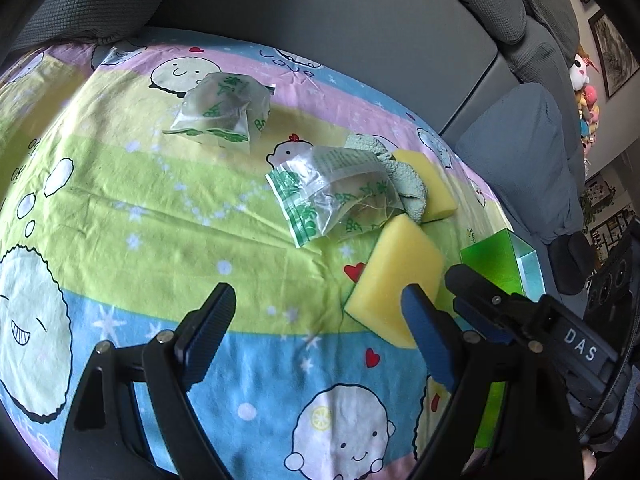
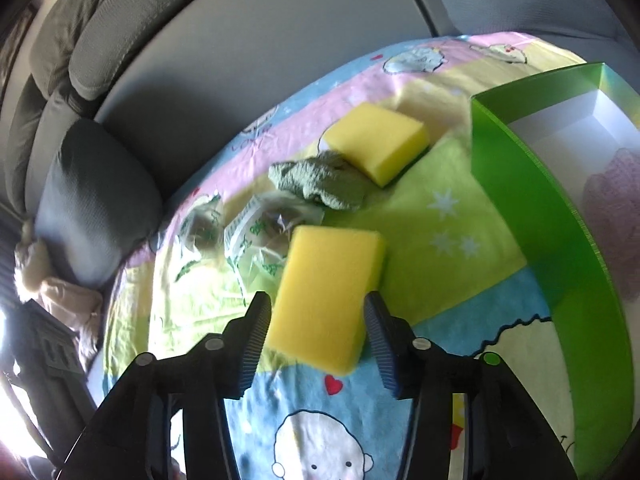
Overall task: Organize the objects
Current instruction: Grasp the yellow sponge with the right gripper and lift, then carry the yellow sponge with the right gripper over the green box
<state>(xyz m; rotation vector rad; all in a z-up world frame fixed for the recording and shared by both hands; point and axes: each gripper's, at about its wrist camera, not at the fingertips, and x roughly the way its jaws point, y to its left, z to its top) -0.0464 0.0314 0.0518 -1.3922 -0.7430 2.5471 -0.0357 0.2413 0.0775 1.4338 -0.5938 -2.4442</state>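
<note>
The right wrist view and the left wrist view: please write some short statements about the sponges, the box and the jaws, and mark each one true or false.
1. The right gripper has its jaws on either side of the near yellow sponge. True.
2. The left gripper holds a plastic packet. False: its jaws are open and hold nothing.
3. The green box is full of sponges. False: no sponge shows inside; both lie on the sheet.
4. A green cloth lies next to the far yellow sponge. True.
5. Two plastic packets lie on the cartoon sheet. True.
</note>
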